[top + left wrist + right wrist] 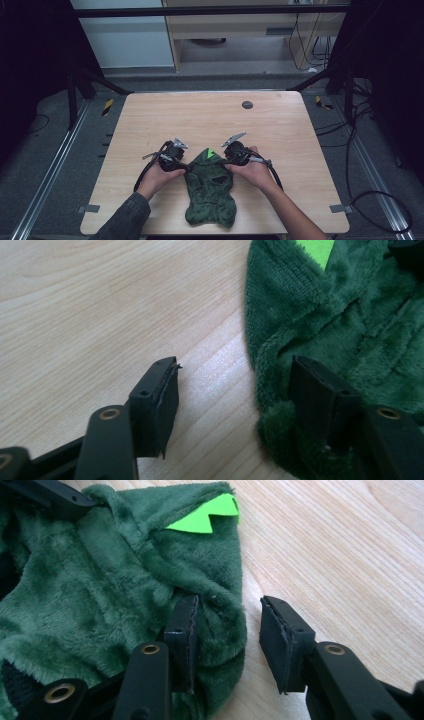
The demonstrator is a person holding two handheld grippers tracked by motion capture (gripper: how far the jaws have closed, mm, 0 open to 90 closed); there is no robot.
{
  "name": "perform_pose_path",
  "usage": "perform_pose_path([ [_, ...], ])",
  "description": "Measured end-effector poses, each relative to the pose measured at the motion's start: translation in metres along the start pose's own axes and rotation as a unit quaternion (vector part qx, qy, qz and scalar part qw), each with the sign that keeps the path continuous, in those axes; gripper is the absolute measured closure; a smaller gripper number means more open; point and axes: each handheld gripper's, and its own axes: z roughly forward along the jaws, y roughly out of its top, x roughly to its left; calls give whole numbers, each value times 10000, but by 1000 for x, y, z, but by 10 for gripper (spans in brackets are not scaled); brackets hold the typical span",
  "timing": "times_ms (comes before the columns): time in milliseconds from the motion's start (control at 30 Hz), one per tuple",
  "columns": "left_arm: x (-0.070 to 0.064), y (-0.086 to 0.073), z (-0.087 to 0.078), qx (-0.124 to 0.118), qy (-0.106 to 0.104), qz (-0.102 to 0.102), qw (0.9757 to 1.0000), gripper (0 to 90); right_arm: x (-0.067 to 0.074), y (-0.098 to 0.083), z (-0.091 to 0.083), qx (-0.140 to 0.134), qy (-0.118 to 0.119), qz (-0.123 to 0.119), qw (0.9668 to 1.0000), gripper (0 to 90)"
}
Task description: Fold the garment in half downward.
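Our left gripper has its jaws apart, one over bare wood, the other resting on the garment's fuzzy edge. Our right gripper is likewise spread, one jaw on the plush, the other above the wood. Between them lies one dark green plush garment, a hooded piece with a single bright green jagged tab near its top, sitting at the near middle of the table. We read no label or writing on it. The light wooden table carries one small dark round disc near its far edge. Around it we see grey floor, black frame bars and trailing cables
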Motion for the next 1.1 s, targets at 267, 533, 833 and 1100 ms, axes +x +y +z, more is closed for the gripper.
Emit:
perform_pose_path([
  [267, -2, -1, 1, -75, 9, 46, 10000, 413, 4, -2, 3, 49, -29, -86, 9999, 587],
  [533, -10, -1, -1, -57, -189, 267, 9994, 654, 7, -2, 1, 117, 26, -184, 9998, 681],
  [833, -9, -2, -2, -47, -456, 268, 9986, 815, 6, -2, 0, 168, 223, -99, 9996, 827],
  [1100, -8, -1, -5, -14, -445, 279, 9986, 874, 6, -1, -1, 143, 246, -190, 9994, 848],
])
